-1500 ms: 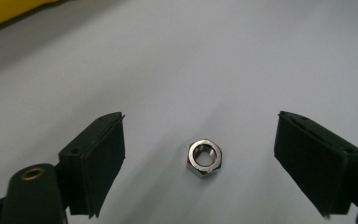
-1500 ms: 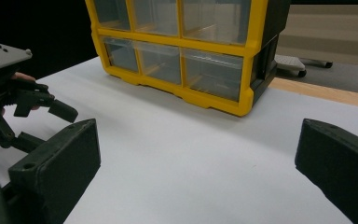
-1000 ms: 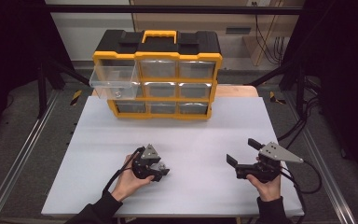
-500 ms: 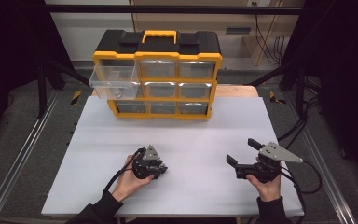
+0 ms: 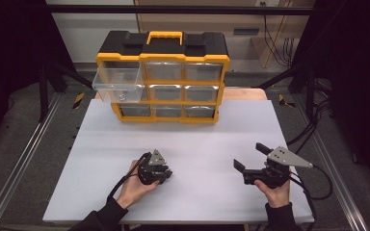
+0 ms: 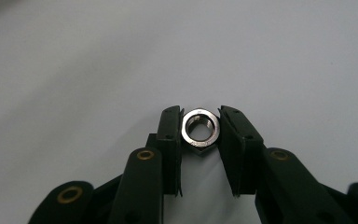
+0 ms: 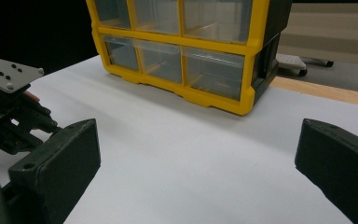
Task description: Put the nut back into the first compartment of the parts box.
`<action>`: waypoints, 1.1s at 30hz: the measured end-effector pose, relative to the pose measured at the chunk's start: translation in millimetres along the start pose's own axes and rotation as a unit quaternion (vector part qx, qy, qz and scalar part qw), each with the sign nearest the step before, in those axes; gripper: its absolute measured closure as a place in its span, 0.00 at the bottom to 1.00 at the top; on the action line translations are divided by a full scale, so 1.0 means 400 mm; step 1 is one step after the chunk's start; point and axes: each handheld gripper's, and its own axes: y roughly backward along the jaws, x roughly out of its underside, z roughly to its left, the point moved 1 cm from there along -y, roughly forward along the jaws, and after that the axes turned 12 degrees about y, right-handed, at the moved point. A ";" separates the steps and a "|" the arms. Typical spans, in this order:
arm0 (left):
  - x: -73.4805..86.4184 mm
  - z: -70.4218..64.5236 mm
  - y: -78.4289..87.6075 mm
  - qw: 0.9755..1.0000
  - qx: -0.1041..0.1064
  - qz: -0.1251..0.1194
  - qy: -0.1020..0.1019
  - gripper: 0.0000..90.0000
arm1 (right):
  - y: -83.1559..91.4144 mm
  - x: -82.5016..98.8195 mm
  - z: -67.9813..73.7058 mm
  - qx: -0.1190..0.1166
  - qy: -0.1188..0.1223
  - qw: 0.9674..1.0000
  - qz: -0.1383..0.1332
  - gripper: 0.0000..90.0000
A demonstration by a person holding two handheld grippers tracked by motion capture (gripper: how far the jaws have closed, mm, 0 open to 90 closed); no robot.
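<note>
Left gripper view: we see a shiny steel hex nut (image 6: 201,130) lying flat on the white table (image 6: 284,56). Our left gripper (image 6: 200,127) has just been closing and now pinches the nut. Our right gripper (image 7: 198,158) gapes open.

In the lower middle of the high view, the left gripper (image 5: 163,174) is narrower at its tip than in the earlier pictures: its jaws have just been closing. In the left gripper view they now stand at either side of a small steel hex nut (image 6: 200,129) lying on the white table (image 6: 284,60), at the centre of the frame, the pads (image 6: 169,128) right against its flats.
</note>
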 end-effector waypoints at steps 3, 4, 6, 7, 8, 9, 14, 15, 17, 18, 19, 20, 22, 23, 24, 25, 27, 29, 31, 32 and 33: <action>-0.001 0.002 0.001 1.000 0.003 0.002 0.003 0.78 | 0.001 0.000 0.000 0.000 -0.001 1.000 0.000 0.01; -0.001 0.003 0.002 1.000 0.005 0.002 0.004 0.78 | 0.001 0.000 0.000 0.000 -0.001 1.000 -0.001 0.01; -0.002 0.004 0.005 1.000 0.008 0.001 0.004 0.78 | 0.001 0.000 0.000 0.000 -0.001 1.000 -0.001 0.01; -0.003 0.004 0.007 1.000 0.008 -0.002 0.005 0.78 | 0.001 0.000 0.000 0.000 -0.001 1.000 -0.001 0.01; -0.005 0.004 0.011 1.000 0.010 -0.002 0.005 0.78 | 0.000 0.000 0.000 0.000 -0.001 1.000 0.000 0.01; -0.005 0.004 0.012 1.000 0.010 -0.006 0.006 0.78 | 0.000 0.000 0.001 0.000 -0.001 1.000 0.000 0.01; -0.009 0.007 0.027 1.000 0.011 -0.014 0.012 0.78 | 0.000 0.000 0.001 0.000 -0.001 1.000 0.000 0.01; -0.010 0.008 0.029 1.000 0.011 -0.017 0.013 0.78 | 0.000 0.000 0.001 0.000 -0.001 1.000 0.000 0.01; -0.012 0.008 0.035 1.000 0.013 -0.019 0.015 0.78 | 0.001 0.000 0.001 0.000 -0.001 1.000 0.000 0.01; -0.013 0.008 0.038 1.000 0.013 -0.022 0.016 0.78 | 0.000 0.000 0.001 0.000 -0.001 1.000 0.000 0.01; -0.014 0.008 0.041 1.000 0.014 -0.022 0.016 0.78 | 0.000 0.000 0.000 0.000 -0.001 1.000 0.000 0.01; -0.015 0.008 0.044 0.999 0.015 -0.024 0.016 0.78 | 0.000 0.000 0.001 0.000 -0.001 1.000 0.000 0.01; -0.017 0.008 0.051 0.999 0.016 -0.024 0.016 0.78 | 0.000 0.000 0.001 0.000 -0.001 1.000 0.000 0.01; -0.018 0.008 0.054 0.999 0.017 -0.025 0.017 0.78 | 0.000 0.000 0.001 0.000 -0.001 1.000 0.000 0.01; -0.019 0.007 0.057 0.999 0.016 -0.029 0.018 0.78 | 0.000 0.000 0.001 0.000 -0.001 1.000 0.001 0.01; -0.020 0.008 0.061 0.999 0.016 -0.029 0.015 0.78 | 0.000 0.000 0.000 0.000 0.000 1.000 0.000 0.01; -0.023 0.009 0.069 0.999 0.017 -0.033 0.016 0.78 | 0.000 0.000 0.000 0.000 -0.001 1.000 0.000 0.01; -0.025 0.010 0.077 0.999 0.017 -0.039 0.017 0.78 | 0.001 -0.001 0.000 0.001 0.000 1.000 -0.002 0.01; -0.028 0.012 0.087 0.999 0.019 -0.044 0.019 0.78 | 0.001 -0.001 0.000 0.000 0.000 1.000 -0.002 0.01; -0.029 0.013 0.092 0.999 0.018 -0.047 0.019 0.78 | 0.002 -0.001 0.000 0.000 0.000 1.000 -0.002 0.01; -0.031 0.013 0.097 0.998 0.019 -0.050 0.020 0.78 | 0.001 -0.001 0.000 0.000 0.000 1.000 -0.002 0.01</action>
